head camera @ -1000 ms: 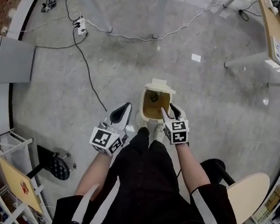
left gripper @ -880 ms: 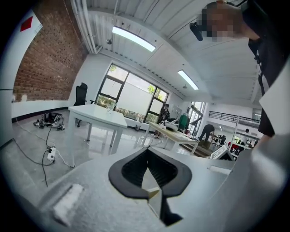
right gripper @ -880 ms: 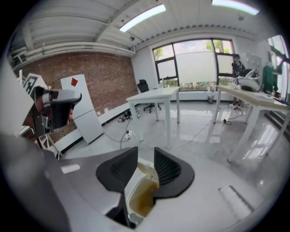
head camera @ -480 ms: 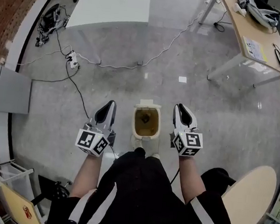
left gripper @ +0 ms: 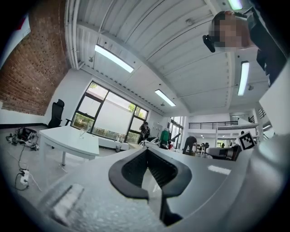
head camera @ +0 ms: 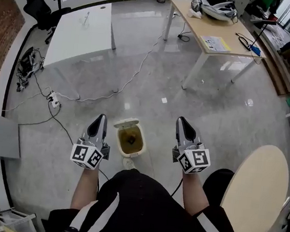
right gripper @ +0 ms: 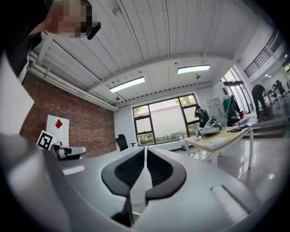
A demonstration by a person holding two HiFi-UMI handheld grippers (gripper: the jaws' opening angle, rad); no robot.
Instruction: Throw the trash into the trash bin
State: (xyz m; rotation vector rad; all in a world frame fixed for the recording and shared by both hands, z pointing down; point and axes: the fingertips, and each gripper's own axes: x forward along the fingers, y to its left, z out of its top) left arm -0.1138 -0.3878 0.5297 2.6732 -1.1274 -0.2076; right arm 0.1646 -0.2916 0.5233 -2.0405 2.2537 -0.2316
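A small cream trash bin stands open on the grey floor in front of the person's feet, with brownish trash lying inside it. My left gripper is held up to the left of the bin, shut and empty. To the right of the bin, my right gripper is also raised; its jaws have just closed with nothing between them. In the left gripper view the left gripper points level across the room, pads together. The right gripper shows the same in the right gripper view.
A white table stands at the back left and a wooden desk at the back right. A round wooden table is close on the right. Cables and a power strip lie on the floor at the left.
Both grippers have risen away from the bin. The right gripper left the bin's rim, moved to its right and closed. The head view has tilted up to take in more of the room.
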